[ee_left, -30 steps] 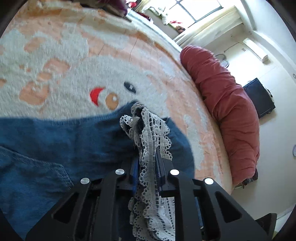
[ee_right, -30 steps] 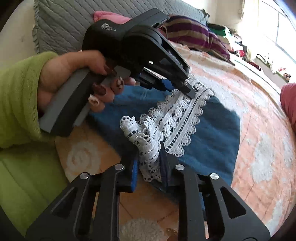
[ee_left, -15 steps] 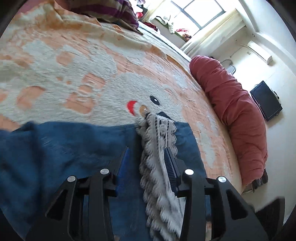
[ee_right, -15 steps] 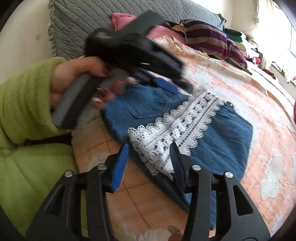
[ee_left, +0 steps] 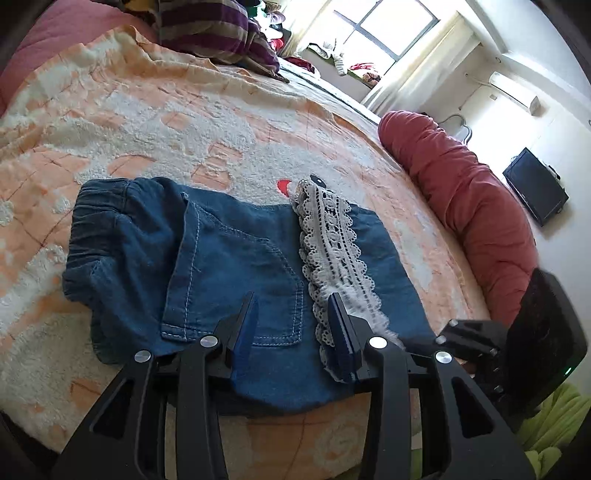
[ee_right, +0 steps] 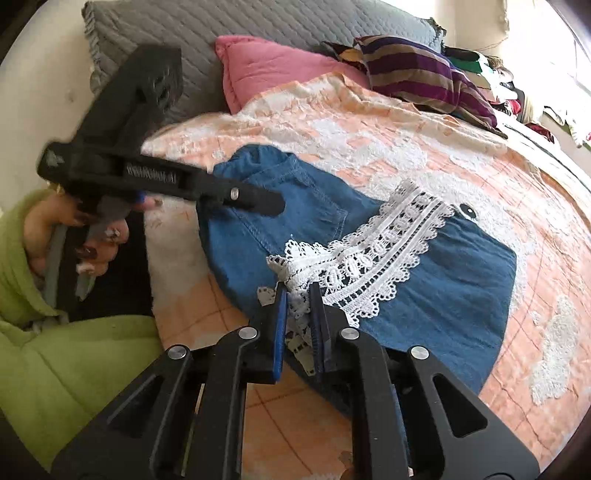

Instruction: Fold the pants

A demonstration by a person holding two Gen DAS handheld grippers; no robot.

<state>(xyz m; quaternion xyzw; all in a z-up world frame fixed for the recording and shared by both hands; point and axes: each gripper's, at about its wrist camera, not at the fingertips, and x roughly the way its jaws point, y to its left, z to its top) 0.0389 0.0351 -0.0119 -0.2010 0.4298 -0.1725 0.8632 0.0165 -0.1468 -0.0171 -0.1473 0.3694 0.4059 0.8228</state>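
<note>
Blue denim pants (ee_left: 229, 254) with a white lace hem (ee_left: 334, 243) lie folded on the orange and white blanket (ee_left: 147, 110). My left gripper (ee_left: 291, 314) is open and empty above the near edge of the pants; it also shows in the right wrist view (ee_right: 258, 199), drawn back to the left. My right gripper (ee_right: 295, 295) is shut on the near end of the lace hem (ee_right: 369, 258) at the edge of the pants (ee_right: 461, 288).
A red bolster (ee_left: 469, 206) lies along the bed's right edge. A striped cushion (ee_right: 424, 81), a pink pillow (ee_right: 266, 66) and a grey quilted headboard (ee_right: 221, 22) are at the bed's head. My green sleeve (ee_right: 55, 354) is at lower left.
My left gripper opened, let go of the lace hem and pulled back. My right gripper opened half a second ago and has closed again on the lace end. The pants now lie flat.
</note>
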